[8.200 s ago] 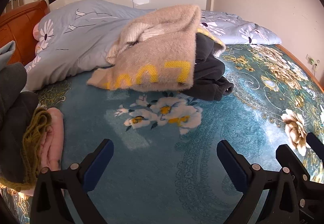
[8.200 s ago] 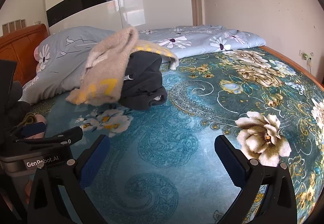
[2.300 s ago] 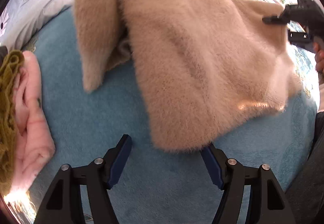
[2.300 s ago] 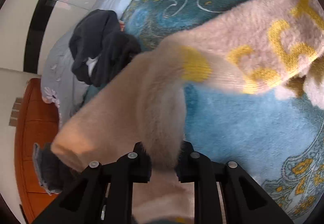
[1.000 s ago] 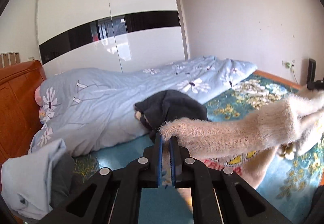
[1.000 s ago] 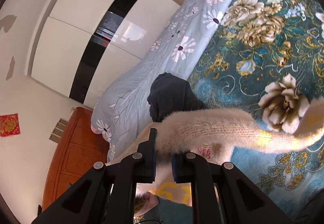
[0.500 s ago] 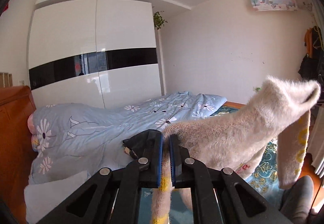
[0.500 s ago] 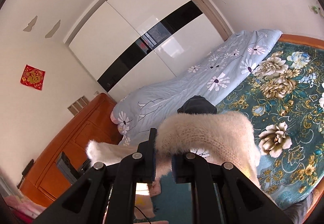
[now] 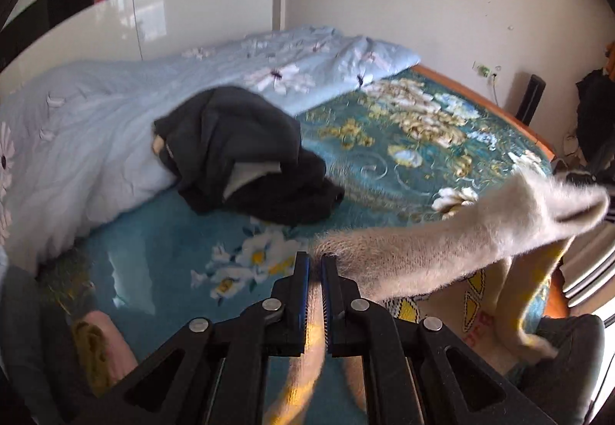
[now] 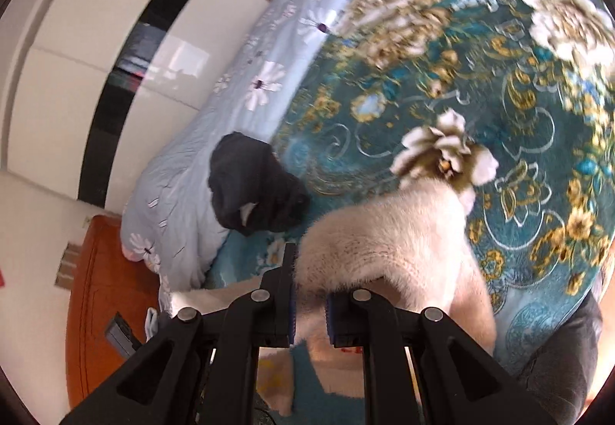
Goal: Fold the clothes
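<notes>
Left wrist: teal floral bedspread (image 9: 384, 163), dark garment (image 9: 246, 160) heaped beside pale blue duvet (image 9: 96, 117); left gripper (image 9: 315, 271) clamped on fuzzy beige sweater (image 9: 442, 248), held aloft rightward. Right wrist: right gripper (image 10: 309, 306) pinching the same sweater (image 10: 392, 244) above the bedspread (image 10: 519, 98).

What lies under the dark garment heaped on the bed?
The dark garment rests partly on the light blue quilt and partly on the teal floral blanket. Anything beneath the heap itself is hidden.
</notes>
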`<action>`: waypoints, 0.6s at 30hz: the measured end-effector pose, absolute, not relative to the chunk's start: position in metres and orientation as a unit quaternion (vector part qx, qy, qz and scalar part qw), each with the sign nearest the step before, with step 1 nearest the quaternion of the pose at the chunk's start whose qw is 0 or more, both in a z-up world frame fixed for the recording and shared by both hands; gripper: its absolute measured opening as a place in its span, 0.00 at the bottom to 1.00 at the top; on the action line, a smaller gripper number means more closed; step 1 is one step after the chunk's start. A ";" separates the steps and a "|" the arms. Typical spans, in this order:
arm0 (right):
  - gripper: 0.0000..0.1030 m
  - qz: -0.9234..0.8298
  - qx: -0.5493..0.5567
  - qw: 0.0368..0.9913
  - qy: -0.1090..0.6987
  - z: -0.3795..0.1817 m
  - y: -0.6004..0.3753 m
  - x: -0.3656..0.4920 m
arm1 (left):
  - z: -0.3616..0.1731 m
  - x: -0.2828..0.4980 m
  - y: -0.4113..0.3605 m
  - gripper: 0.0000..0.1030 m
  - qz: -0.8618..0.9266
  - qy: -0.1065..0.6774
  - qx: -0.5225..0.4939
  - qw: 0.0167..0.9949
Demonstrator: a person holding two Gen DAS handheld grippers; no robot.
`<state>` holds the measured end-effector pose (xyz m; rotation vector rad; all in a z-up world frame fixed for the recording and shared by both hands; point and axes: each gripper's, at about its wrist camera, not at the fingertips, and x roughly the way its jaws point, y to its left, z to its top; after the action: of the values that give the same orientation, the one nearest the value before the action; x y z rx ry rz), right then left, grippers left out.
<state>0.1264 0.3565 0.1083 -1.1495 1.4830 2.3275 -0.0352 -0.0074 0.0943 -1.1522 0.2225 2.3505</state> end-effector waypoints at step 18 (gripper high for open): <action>0.11 0.743 -0.396 0.110 0.528 0.021 0.454 0.009 | 0.092 -0.104 0.040 0.03 0.850 -0.005 -0.456 0.264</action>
<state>0.0088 0.4543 0.0211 -1.1646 1.5516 2.1851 -0.1044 0.0398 0.0921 -1.2323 -0.0129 2.2978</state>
